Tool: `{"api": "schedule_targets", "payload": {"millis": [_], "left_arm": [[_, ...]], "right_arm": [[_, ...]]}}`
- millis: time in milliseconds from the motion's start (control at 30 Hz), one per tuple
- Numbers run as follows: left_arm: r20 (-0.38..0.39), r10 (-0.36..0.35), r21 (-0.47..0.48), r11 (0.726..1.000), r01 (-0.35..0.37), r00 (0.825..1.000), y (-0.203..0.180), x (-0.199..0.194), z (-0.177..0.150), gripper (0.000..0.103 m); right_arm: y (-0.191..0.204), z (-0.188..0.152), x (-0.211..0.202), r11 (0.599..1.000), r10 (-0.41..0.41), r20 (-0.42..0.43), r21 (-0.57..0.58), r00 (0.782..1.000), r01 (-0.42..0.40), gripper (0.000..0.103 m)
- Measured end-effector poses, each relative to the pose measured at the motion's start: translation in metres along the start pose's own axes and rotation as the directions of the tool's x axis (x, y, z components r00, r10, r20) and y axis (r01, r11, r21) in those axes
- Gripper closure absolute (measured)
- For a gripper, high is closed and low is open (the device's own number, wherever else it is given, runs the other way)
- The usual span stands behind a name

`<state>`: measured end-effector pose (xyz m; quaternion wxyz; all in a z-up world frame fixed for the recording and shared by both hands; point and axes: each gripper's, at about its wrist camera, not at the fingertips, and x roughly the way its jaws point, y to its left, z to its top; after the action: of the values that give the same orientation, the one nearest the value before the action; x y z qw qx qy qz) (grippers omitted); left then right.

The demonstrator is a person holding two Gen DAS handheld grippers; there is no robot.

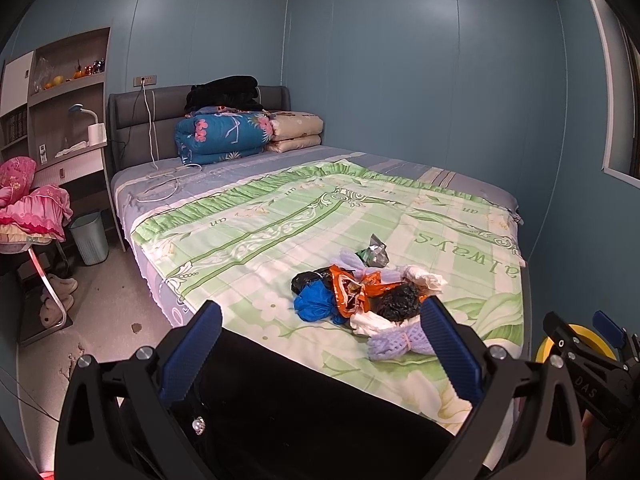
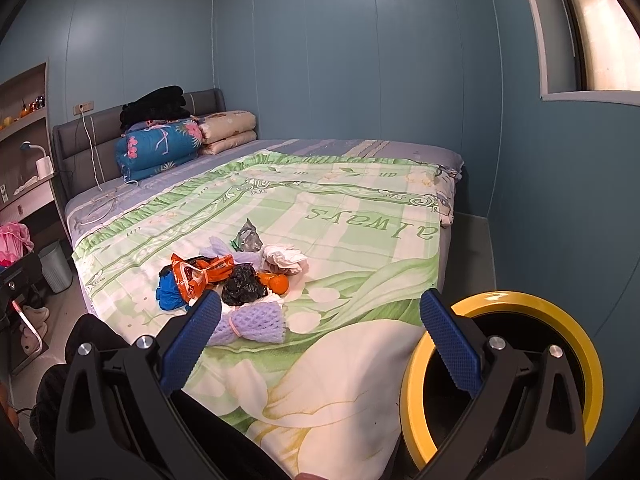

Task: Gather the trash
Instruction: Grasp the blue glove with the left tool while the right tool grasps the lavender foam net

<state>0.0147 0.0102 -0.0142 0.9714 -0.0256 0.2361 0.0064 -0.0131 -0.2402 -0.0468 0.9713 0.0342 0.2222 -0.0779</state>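
Observation:
A pile of trash lies on the green bedspread [image 1: 280, 220] near the bed's foot: an orange wrapper [image 1: 348, 288], a blue bag [image 1: 314, 304], a black bag [image 1: 398, 302], white tissue [image 1: 424, 276], purple foam netting [image 1: 394, 344] and a silver wrapper [image 1: 374, 252]. The right wrist view shows the same pile, with the orange wrapper [image 2: 200, 272], the purple netting [image 2: 252, 322] and an orange fruit [image 2: 276, 282]. My left gripper [image 1: 320, 336] is open and empty, just short of the pile. My right gripper [image 2: 320, 332] is open and empty, over the bed's foot. A yellow-rimmed bin [image 2: 504, 368] stands by the bed's right corner.
Folded quilts [image 1: 224, 136] and a black blanket sit at the headboard, with a white cable [image 1: 164, 184] on the sheet. A grey wastebasket [image 1: 90, 236], a chair with pink bedding [image 1: 32, 200] and slippers stand left of the bed. Blue walls close the right side.

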Motion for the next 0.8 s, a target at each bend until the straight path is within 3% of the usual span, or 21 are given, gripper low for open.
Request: {"api": "schedule_targets", "payload": {"millis": [133, 433, 667, 800], "left_arm": [[-0.02, 0.008, -0.004, 1.0, -0.008, 1.0, 0.01, 0.016, 0.004, 0.007], [-0.142, -0.008, 0.06, 0.998, 0.016, 0.99, 0.034, 0.083, 0.005, 0.007], [-0.254, -0.053, 0.071, 0.995, 0.073, 0.966, 0.05, 0.154, 0.004, 0.007], [-0.325, -0.07, 0.062, 0.994, 0.095, 0.943, 0.057, 0.2, 0.007, 0.007]], "right_arm": [[0.006, 0.0, 0.026, 0.998, 0.061, -0.058, -0.016, 0.996, -0.062, 0.007], [0.025, -0.006, 0.084, 0.99, 0.111, -0.141, -0.071, 0.984, -0.122, 0.007], [0.038, -0.017, 0.137, 0.984, 0.159, -0.282, -0.03, 0.946, -0.174, 0.007], [0.044, -0.02, 0.161, 0.984, 0.16, -0.32, -0.017, 0.934, -0.175, 0.007]]}}
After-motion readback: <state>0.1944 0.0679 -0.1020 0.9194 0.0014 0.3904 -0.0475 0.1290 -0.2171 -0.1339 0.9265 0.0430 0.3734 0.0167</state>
